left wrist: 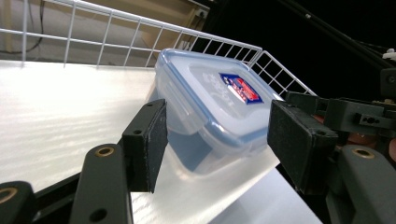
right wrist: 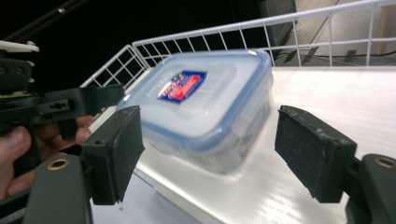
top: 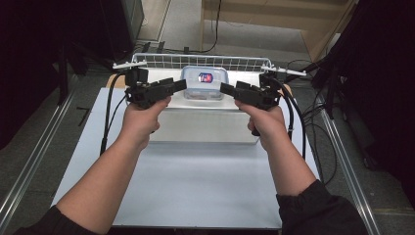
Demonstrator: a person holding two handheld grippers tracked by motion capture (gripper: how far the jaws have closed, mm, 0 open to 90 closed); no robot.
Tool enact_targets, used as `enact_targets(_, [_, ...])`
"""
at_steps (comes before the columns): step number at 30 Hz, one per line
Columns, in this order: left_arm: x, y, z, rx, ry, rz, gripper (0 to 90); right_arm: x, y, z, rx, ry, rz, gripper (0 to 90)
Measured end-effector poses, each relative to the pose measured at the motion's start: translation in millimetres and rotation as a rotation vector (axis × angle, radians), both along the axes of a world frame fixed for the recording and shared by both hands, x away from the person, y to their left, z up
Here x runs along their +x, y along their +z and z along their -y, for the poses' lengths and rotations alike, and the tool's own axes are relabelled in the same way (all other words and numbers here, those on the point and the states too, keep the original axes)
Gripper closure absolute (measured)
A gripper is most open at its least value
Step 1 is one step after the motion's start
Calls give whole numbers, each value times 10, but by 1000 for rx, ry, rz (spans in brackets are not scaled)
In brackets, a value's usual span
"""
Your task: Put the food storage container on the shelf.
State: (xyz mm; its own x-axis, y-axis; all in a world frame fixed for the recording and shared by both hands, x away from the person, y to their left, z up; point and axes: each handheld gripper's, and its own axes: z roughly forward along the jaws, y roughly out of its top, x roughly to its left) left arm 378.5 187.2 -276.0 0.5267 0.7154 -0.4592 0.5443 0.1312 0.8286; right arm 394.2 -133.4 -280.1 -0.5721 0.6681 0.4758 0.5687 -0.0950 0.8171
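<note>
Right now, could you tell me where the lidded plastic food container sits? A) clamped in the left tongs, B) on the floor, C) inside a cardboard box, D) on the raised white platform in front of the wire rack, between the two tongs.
D: the food container rests on the white platform, neither tongs touching it.

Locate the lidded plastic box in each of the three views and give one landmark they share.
High view: box top centre, between both hand-held grippers.
Left gripper view: box centre, beyond the open jaws.
Right gripper view: box centre, beyond the open jaws.
Shared landmark: white wire rack behind it.
</note>
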Motion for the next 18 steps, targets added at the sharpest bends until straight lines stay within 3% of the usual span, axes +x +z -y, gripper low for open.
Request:
enact_targets(3, [-55, -17, -19, 3, -7, 7, 375, -72, -42, 15, -11, -5, 13, 237])
enact_targets(10, [-274, -98, -61, 60, -12, 68, 363, -228, -99, 49, -30, -21, 43, 236])
enact_targets(13, [-440, -166, -86, 96, -13, 112, 358, -384, -139, 61, -64, -22, 88, 236])
enact_targets(18, [-614, -272, -128, 108, -7, 142, 354, -555, -238, 62, -96, -26, 127, 236])
